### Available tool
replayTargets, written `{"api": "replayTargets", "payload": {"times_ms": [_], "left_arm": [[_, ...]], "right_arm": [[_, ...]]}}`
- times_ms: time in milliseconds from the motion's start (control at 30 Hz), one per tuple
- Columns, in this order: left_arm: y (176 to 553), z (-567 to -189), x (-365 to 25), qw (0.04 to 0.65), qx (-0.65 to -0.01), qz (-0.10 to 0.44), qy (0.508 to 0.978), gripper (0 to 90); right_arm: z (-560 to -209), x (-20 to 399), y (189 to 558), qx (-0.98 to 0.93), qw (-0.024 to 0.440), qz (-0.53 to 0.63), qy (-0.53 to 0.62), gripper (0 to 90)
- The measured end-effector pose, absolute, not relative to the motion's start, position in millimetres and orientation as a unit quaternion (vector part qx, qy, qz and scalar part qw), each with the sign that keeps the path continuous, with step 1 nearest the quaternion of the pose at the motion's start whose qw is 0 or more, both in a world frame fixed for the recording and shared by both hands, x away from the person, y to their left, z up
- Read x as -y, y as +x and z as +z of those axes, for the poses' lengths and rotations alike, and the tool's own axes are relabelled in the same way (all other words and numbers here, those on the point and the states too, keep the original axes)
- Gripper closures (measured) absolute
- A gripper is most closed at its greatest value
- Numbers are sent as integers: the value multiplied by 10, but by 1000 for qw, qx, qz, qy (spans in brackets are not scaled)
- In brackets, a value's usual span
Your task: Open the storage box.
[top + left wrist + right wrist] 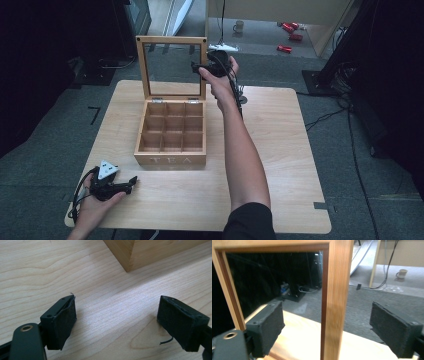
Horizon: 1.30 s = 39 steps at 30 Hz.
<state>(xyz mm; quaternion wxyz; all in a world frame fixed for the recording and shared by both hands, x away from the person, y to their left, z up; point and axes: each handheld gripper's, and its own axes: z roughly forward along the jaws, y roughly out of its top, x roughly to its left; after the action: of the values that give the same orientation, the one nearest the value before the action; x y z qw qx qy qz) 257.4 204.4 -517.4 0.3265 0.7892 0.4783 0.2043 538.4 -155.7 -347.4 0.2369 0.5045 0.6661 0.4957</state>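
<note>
Straddling the right-hand rail of the raised lid (335, 300), the right gripper (327, 325) has its jaws spread wide, one pad on each side of the wooden frame and neither pressing on it, so the lid is released rather than held. In the high view that gripper (202, 67) sits at about one o'clock from the tea box (171, 131), level with the upper part of the lid's frame (171, 41), which stands upright on its hinges at the box's far edge. The box itself sits a little left of the middle of the table (280, 165), its nine wooden compartments bare as far as can be seen.

At about seven o'clock from the box, the left gripper (131, 181) rests low on the tabletop near the front edge, jaws parted and gripping nothing; its own view shows bare wood between the pads (63, 325) and a corner of the box ahead.

Judging from this, opening the box looks done: the lid stands by itself. What remains is drawing the right hand clear.
</note>
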Motion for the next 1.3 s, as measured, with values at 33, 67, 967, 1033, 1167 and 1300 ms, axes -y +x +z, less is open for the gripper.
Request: {"api": "replayTargets", "payload": {"times_ms": [33,67,967,1033,1167,1300], "left_arm": [[2574,-5175,-2043,327,-479,205,789,159],[2575,-5175,-2044,326,-481,205,788,158],[2581,-5174,-2059,329,-483,200,787,139],[2580,-5175,-2054,327,-483,201,787,139],[2579,-5175,-2048,325,-482,203,788,139],[2580,-5176,-2046,325,-482,205,788,139]], "right_arm": [[-3473,1566,5337,-669,242,492,502,74],[-3470,1581,5289,-671,244,491,499,66],[-3616,2586,3665,-692,272,473,472,48],[-3665,2656,3549,-692,269,473,473,48],[-3739,2809,3327,-686,267,478,478,49],[-3807,2977,3113,-678,268,481,487,50]]}}
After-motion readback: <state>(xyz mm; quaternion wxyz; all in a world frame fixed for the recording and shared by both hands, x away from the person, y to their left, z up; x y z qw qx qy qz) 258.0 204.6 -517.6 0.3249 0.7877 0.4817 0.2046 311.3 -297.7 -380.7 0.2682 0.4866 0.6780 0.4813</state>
